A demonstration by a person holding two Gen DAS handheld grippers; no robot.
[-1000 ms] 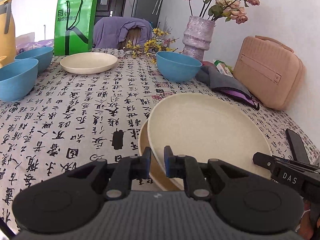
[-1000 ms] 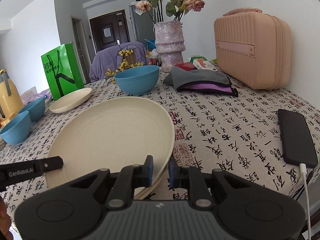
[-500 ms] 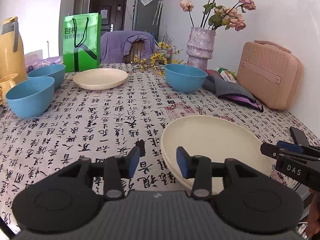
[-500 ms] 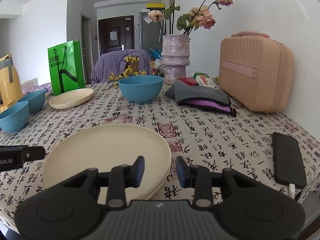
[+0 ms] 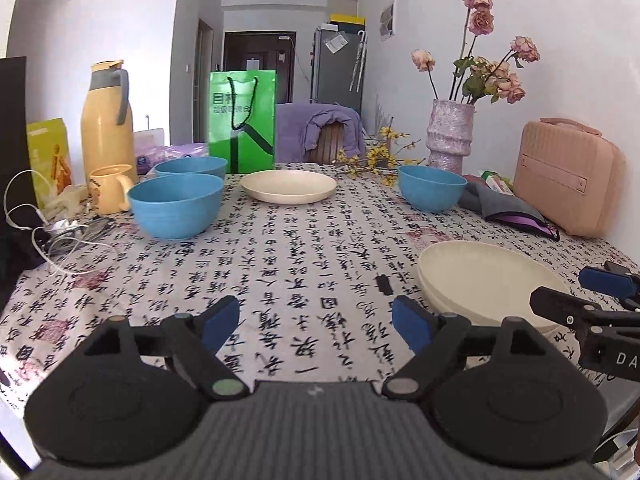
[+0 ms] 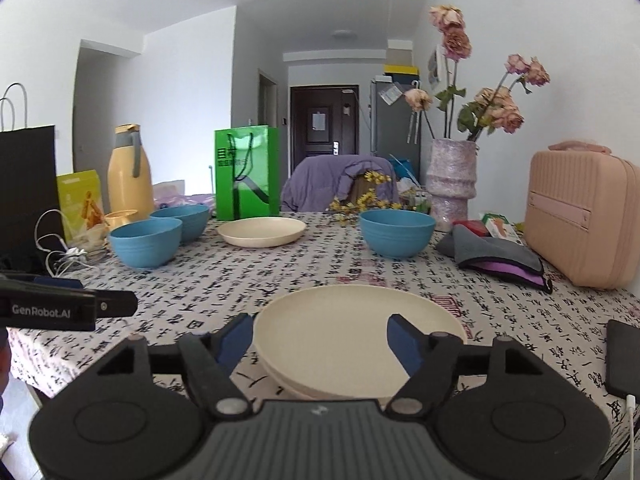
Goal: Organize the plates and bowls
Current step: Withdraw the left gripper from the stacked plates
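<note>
Two cream plates sit stacked [image 6: 356, 344] near the table's front edge; the same stack [image 5: 484, 280] shows at the right of the left wrist view. My left gripper [image 5: 316, 324] hovers over bare cloth left of the stack, jaws opening, nothing between them. My right gripper [image 6: 320, 340] stands just before the stack, jaws opening, its pads apart from the rim. A third cream plate [image 6: 262, 231] lies at the back. Two blue bowls [image 6: 146, 240] [image 6: 182, 220] stand back left. Another blue bowl [image 6: 398, 232] stands back right.
A yellow jug [image 5: 106, 120], a yellow cup [image 5: 108, 188] and loose cables [image 5: 52, 236] crowd the left edge. A green bag [image 6: 246, 172], a vase of flowers [image 6: 452, 180], a grey pouch [image 6: 496, 254] and a pink case [image 6: 580, 216] line the back and right. A phone [image 6: 622, 356] lies front right.
Both grippers let go of the top plate, which now rests flat on the lower one. Both pulled back from the stack and opened wide; the left one swung to the left.
</note>
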